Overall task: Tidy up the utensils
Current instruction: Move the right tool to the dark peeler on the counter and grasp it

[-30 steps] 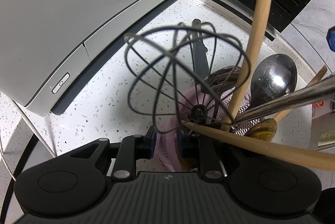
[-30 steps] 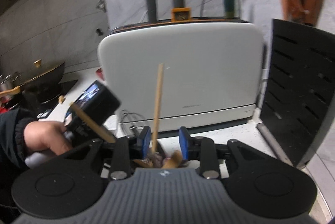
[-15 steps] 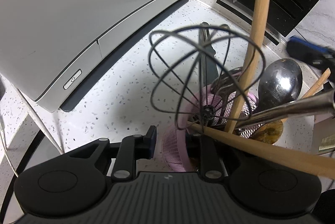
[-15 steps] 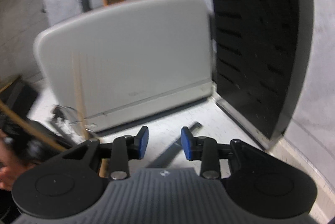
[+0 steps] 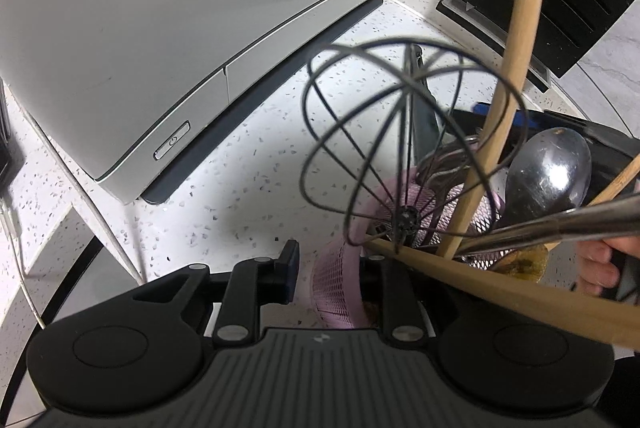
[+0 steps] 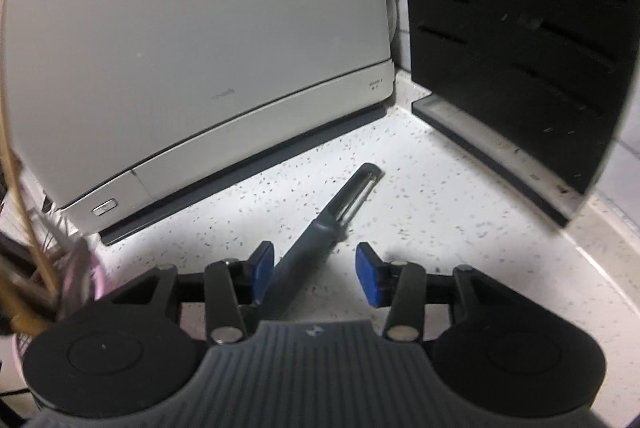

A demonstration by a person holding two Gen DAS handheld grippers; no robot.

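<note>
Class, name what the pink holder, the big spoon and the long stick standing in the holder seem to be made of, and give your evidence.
Pink holder: apparently metal mesh coated matte pink, from its fine grid. Spoon: polished metal with mirror-like reflections. Stick: pale unvarnished wood or bamboo, dull and even-toned.

Bright overhead light glares off the speckled surface (image 6: 420,196); fisheye edges bend, and the right view is softly blurred.

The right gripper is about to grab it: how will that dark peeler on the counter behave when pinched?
The peeler looks rigid and light. Lying flat on the smooth speckled counter, it may slide or spin if one pad touches first. Its rounded handle could roll slightly between the opening right gripper.
</note>
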